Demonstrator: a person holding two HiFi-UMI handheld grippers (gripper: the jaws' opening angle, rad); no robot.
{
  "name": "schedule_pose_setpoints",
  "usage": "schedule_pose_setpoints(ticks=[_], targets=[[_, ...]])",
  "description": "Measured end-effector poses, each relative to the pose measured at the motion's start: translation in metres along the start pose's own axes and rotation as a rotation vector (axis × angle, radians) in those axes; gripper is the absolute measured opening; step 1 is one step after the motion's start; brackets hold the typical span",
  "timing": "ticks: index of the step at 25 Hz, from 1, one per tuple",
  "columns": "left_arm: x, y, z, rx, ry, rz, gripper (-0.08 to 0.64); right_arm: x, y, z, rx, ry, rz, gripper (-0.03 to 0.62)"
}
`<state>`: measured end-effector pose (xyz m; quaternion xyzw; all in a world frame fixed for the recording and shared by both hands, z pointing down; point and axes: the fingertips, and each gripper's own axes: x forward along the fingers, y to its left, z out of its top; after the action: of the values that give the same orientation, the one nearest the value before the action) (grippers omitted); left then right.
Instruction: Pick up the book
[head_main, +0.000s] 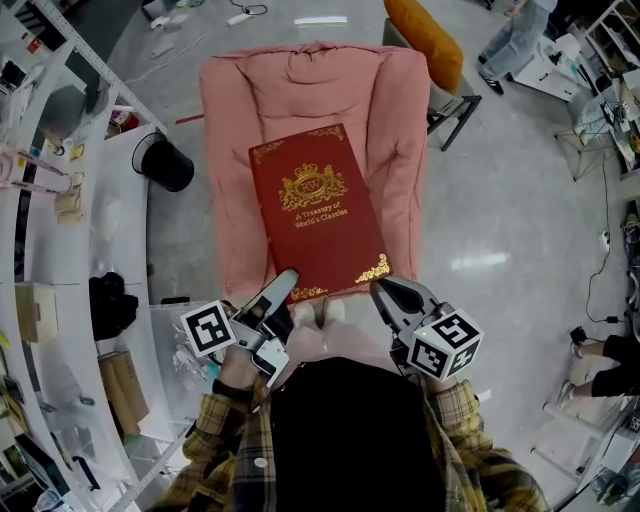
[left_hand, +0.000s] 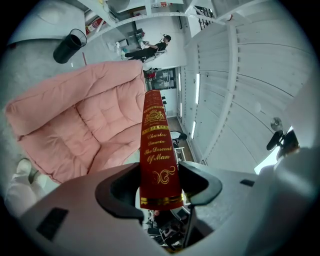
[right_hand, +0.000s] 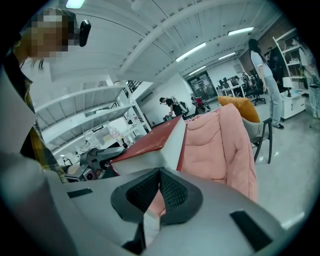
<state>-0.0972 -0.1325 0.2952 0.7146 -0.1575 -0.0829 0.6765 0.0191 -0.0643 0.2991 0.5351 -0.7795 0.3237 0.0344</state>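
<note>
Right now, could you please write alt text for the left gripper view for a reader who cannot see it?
The left gripper clamps the gold-lettered spine of a red book, held edge-on between its two jaws. Behind and to the left lies a pink quilted cushion, with a black bin on the floor beyond it and white shelving on the right.

Left gripper: lower left of centre in head view, points up-frame, marker cube at its left. In left gripper view, jaws part-spread, clamped on both sides of book spine. Left hand wraps the handle below, plaid sleeve runs toward bottom edge.

Right gripper: lower right of centre, tip angled up-left, marker cube behind it. In right gripper view, pads meet, nothing gripped between them. Right plaid sleeve at bottom right.
</note>
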Motion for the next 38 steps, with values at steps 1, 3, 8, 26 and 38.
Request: schedule_pose_setpoints(ticks=[1,3,8,26,38], targets=[[0.000,0.000,-0.001,-0.003,0.000,-0.002,0.242,-0.001,0.000,0.001,0.000,-0.001,0.000,0.017],[0.000,-0.002,-0.001,-0.004,-0.001,-0.006,0.242,-0.001,0.000,0.003,-0.003,-0.006,0.000,0.017],[0.000,-0.011,0.000,0.006,-0.007,-0.024,0.242,-0.002,0.003,0.012,-0.022,-0.022,0.004,0.017],[-0.001,-0.016,0.000,0.027,-0.012,-0.031,0.242,-0.001,0.006,0.015,-0.067,-0.020,0.011,0.017],[-0.001,-0.016,0.000,0.029,-0.002,-0.030,0.244,-0.001,0.007,0.014,-0.061,-0.021,-0.002,0.017]])
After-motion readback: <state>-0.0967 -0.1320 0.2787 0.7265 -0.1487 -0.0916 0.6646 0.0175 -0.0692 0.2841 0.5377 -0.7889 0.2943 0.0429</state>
